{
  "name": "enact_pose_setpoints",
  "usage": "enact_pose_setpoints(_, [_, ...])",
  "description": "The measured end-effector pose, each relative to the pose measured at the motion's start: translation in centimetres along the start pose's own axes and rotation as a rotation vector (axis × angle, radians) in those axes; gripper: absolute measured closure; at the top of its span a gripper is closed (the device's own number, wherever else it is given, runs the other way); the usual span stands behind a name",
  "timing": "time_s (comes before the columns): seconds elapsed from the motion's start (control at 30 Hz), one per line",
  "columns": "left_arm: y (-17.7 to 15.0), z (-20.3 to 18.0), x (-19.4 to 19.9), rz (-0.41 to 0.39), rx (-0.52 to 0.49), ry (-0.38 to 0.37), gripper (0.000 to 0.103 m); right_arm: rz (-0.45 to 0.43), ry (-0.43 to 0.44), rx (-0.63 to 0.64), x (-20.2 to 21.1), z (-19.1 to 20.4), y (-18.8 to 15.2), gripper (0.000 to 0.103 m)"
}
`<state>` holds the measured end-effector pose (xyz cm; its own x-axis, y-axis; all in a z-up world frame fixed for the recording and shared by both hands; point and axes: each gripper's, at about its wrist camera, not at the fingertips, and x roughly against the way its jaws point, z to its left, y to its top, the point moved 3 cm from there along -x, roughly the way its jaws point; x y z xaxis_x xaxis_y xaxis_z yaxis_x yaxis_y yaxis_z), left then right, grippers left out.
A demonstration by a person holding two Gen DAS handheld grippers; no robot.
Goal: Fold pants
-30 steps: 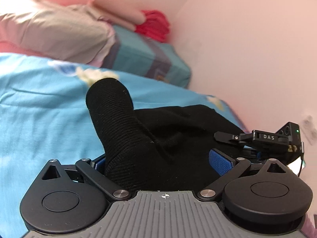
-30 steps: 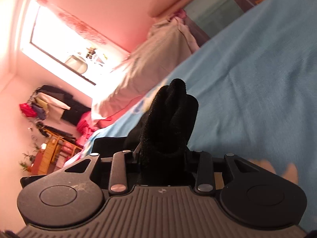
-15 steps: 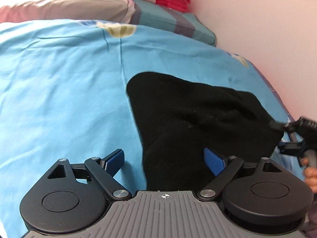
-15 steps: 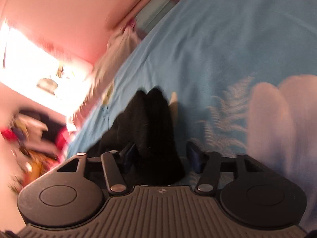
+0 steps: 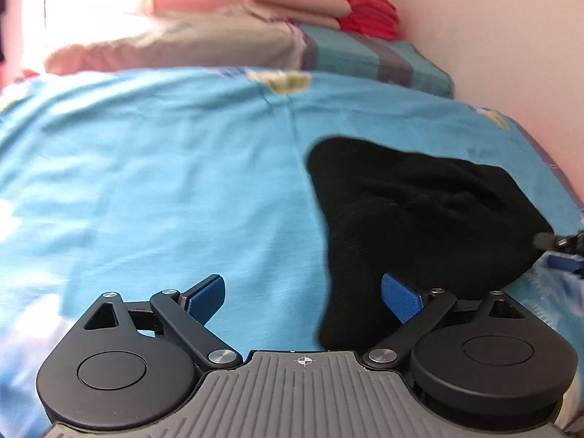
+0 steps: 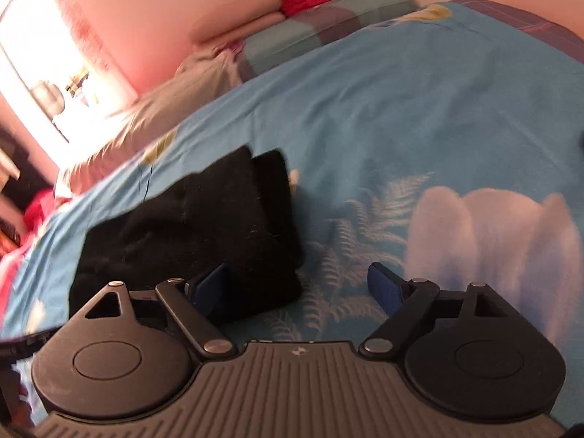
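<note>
The black pants (image 5: 408,226) lie folded in a compact bundle on the blue bed sheet (image 5: 164,189). In the right wrist view the pants (image 6: 204,233) show as a stacked fold at the left. My left gripper (image 5: 303,297) is open and empty, with the near edge of the bundle by its right finger. My right gripper (image 6: 297,286) is open and empty, its left finger (image 6: 210,286) just over the bundle's near corner. The tip of the right gripper shows at the far right edge of the left wrist view (image 5: 562,242).
Pillows (image 5: 182,45) and a folded teal blanket (image 5: 368,56) with a red cloth (image 5: 368,14) lie at the head of the bed. A pink wall (image 5: 511,29) runs along the right side. A bright window (image 6: 40,65) is at the left.
Both grippers let go of the pants and opened. The pants dropped from lifted to lying flat on the sheet, and both grippers drew back from them.
</note>
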<state>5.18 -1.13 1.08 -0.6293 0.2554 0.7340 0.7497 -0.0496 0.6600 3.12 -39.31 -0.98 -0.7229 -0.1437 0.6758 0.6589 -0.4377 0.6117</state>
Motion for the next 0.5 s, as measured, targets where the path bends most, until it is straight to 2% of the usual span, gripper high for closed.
enact_pose_setpoints(0.03, [-0.2,0.4,0.6,-0.011,-0.007,0.045,0.000,-0.043,-0.058,0.033,1.2,0.0,0.2,0.018])
enact_pose_setpoints(0.1, [-0.9,1.3,1.7,-0.016,0.003,0.119,0.000,-0.066,-0.145,0.041,1.9,-0.1,0.0,0.017])
enact_pose_setpoints(0.13, [-1.2,1.5,2.1,-0.012,0.010,0.135,0.000,-0.066,-0.153,0.045,2.1,0.0,-0.2,0.018])
enact_pose_setpoints(0.3, [-2.5,1.3,3.4,0.023,0.024,0.190,0.000,-0.046,-0.115,0.086,2.6,1.6,-2.3,0.018])
enact_pose_setpoints(0.43, [-3.3,0.6,3.3,0.057,0.009,0.213,0.000,0.003,-0.101,0.205,2.9,4.9,-5.8,0.014])
enact_pose_setpoints(0.5, [-3.7,0.1,3.2,0.071,0.000,0.214,0.000,0.011,-0.103,0.231,2.9,5.4,-6.4,0.013])
